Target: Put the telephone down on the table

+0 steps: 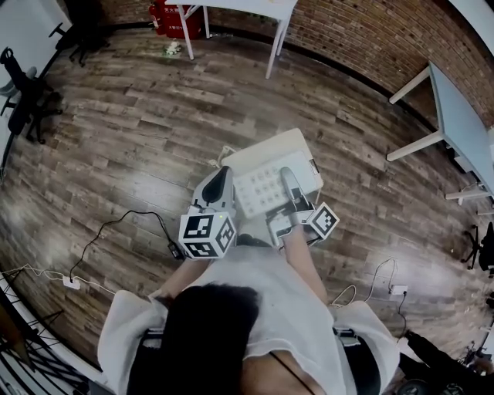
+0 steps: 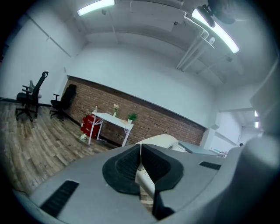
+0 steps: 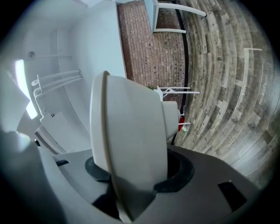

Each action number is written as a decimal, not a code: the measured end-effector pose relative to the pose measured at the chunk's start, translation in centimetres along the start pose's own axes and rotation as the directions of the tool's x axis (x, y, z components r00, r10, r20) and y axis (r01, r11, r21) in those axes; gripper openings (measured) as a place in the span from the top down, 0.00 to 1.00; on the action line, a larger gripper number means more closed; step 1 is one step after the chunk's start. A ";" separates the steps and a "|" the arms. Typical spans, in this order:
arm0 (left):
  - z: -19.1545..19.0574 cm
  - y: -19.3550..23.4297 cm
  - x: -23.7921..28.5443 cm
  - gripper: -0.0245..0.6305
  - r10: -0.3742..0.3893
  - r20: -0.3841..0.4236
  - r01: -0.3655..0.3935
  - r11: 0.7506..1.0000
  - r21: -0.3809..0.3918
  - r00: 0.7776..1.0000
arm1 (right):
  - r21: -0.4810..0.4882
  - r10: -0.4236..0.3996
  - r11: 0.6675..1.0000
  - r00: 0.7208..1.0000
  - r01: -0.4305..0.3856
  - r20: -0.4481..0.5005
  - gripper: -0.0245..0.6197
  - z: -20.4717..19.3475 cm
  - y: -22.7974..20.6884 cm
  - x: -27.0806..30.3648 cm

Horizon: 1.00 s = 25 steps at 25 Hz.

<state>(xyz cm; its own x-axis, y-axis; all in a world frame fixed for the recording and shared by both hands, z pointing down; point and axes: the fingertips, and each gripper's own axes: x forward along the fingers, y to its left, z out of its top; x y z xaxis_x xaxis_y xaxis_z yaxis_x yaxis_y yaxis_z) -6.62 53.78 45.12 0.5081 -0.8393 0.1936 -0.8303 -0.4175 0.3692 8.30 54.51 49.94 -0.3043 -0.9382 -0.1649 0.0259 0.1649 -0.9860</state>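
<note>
One cream telephone (image 1: pixel 266 156) sits at the centre of the head view, held in the air over the wood floor (image 1: pixel 139 131) between two grippers and well apart from both tables. Its keypad (image 1: pixel 258 187) faces up in several rows, but neither the keys nor any print on them can be counted or read. The left gripper (image 1: pixel 223 179) is at the telephone's left edge. In the left gripper view its two black pads (image 2: pixel 127 166) are drawn together until they meet at the tips, with a thin cream part, seemingly of the telephone, pinched in the wedge behind them. The right gripper (image 1: pixel 289 181) is at the telephone's right side, and the right gripper view shows its jaws clamped on a broad rounded white body that fills the gap. Each gripper carries one cube with square markers (image 1: pixel 207 235), two in all. There are two white tables, one at the top edge (image 1: pixel 239 6) and one at the right edge (image 1: pixel 457 116). Two black office chairs (image 1: pixel 23 96) stand at the upper left. One red box (image 1: pixel 171 19) under the top table bears white writing too small to read. A black cable (image 1: pixel 116 227) trails across the floor at lower left.
</note>
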 end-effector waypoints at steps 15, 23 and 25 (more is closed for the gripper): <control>-0.1 -0.2 2.6 0.92 0.045 -0.010 -0.045 0.999 0.002 0.999 | 0.067 0.002 0.998 1.000 -0.001 -0.011 0.59 2.4 -1.3 1.4; 2.0 1.7 5.2 0.92 0.009 0.010 -0.009 1.000 0.028 1.000 | 0.078 0.004 0.997 1.000 -0.003 -0.021 0.59 1.3 -2.4 5.3; 2.6 2.4 6.1 0.92 0.007 0.010 -0.007 1.000 0.024 1.000 | 0.077 0.002 0.997 1.000 0.000 -0.024 0.59 1.3 -2.5 6.5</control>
<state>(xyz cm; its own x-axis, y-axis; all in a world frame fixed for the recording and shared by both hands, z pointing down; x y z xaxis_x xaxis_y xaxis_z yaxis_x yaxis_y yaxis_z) -6.05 46.73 44.81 0.5003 -0.8455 0.1868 -0.8390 -0.4200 0.3461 7.50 47.59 51.27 -0.3270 -0.9303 -0.1660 0.0993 0.1409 -0.9850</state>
